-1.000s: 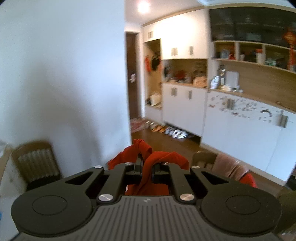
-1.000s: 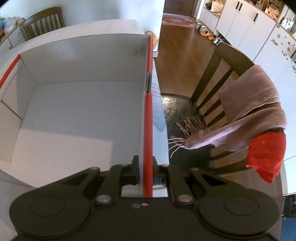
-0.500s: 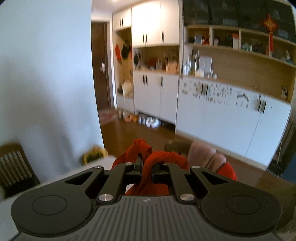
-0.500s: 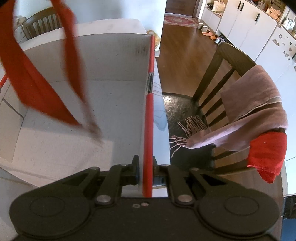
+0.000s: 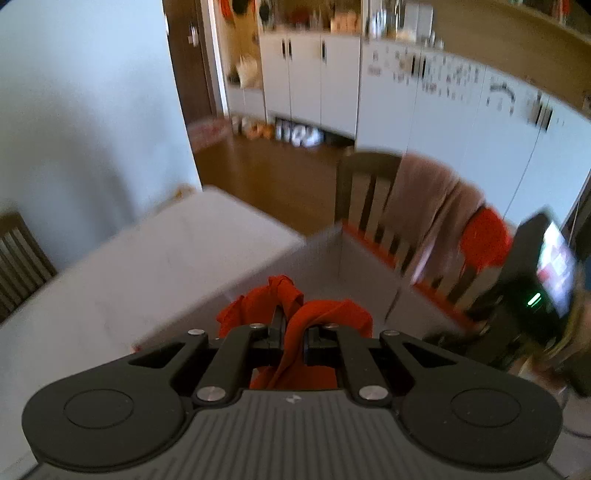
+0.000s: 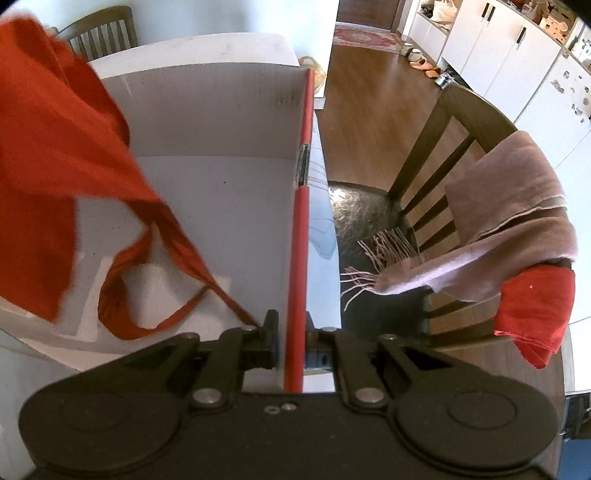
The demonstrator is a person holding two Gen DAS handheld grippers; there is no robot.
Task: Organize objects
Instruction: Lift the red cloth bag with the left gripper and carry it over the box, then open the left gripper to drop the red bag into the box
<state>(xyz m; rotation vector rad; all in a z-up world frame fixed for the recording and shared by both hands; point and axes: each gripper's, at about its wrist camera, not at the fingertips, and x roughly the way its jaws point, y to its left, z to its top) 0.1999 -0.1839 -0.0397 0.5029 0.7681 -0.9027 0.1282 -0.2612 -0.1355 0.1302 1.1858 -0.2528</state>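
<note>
My left gripper (image 5: 293,325) is shut on a red cloth garment (image 5: 314,317), bunched between its fingers, above a white box with a red rim (image 5: 373,247). In the right wrist view the same red garment (image 6: 55,155) hangs into the box (image 6: 221,206) from the upper left, its strap loop lying on the box floor. My right gripper (image 6: 293,332) is shut on the box's red-edged right wall (image 6: 301,236). The right gripper also shows at the right edge of the left wrist view, blurred.
The box stands on a white table (image 5: 129,280). A wooden chair (image 6: 447,155) beside the table carries a pink fringed scarf (image 6: 509,236) and another red cloth (image 6: 535,310). White cabinets (image 5: 424,107) line the far wall. Another chair (image 6: 99,29) stands beyond the table.
My left gripper dropped and tilted downward with the red garment, which now hangs well into the box and touches its floor. The right gripper stayed clamped on the box wall.
</note>
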